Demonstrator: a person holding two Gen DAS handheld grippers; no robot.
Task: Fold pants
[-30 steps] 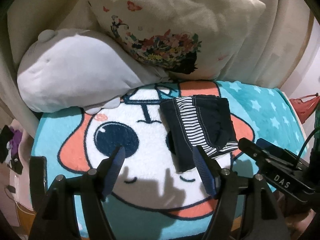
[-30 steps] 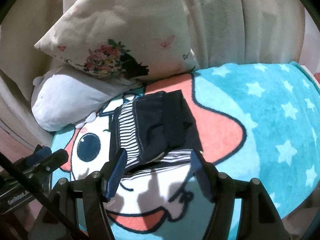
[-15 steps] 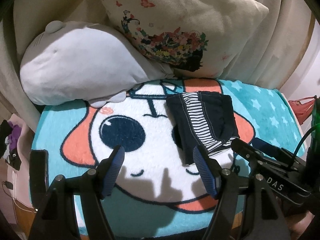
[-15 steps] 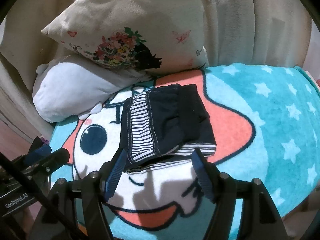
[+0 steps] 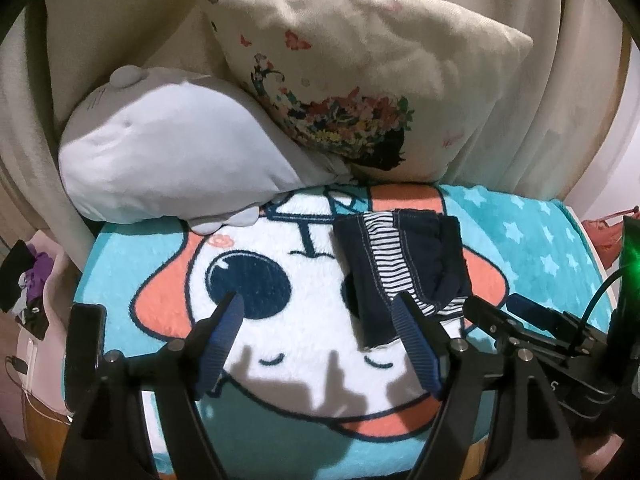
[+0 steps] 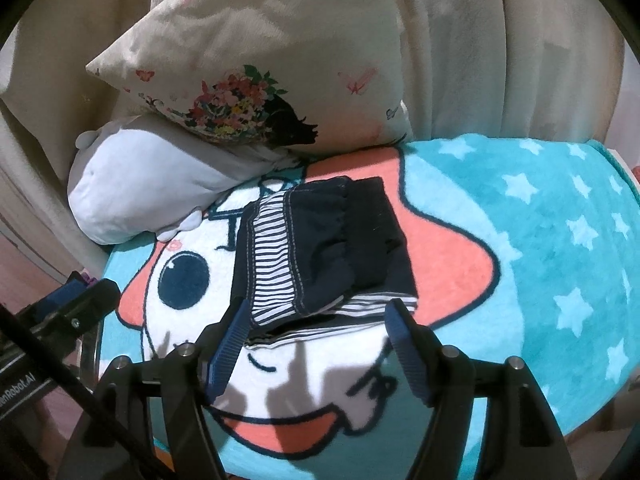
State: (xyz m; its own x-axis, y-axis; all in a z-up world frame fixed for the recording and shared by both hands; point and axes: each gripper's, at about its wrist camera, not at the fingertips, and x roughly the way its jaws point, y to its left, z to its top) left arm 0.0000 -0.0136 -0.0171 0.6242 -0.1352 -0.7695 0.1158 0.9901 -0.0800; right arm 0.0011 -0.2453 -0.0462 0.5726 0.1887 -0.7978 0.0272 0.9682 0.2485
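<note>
The navy pants (image 5: 404, 268) with a striped lining lie folded into a small bundle on the cartoon blanket (image 5: 280, 320); they also show in the right wrist view (image 6: 320, 252). My left gripper (image 5: 318, 318) is open and empty, held above the blanket to the left of the bundle's near end. My right gripper (image 6: 318, 320) is open and empty, just short of the bundle's near edge. The right gripper's body shows at the right of the left wrist view (image 5: 532, 332).
A floral cushion (image 5: 360, 80) and a white plush (image 5: 168, 152) lean against the cream backrest behind the blanket. The teal starred part of the blanket (image 6: 540, 232) lies to the right. Clutter and cables sit off the left edge (image 5: 28, 280).
Both grippers have pulled back and risen a little from the folded pants. The pants have not moved. Both grippers stay open.
</note>
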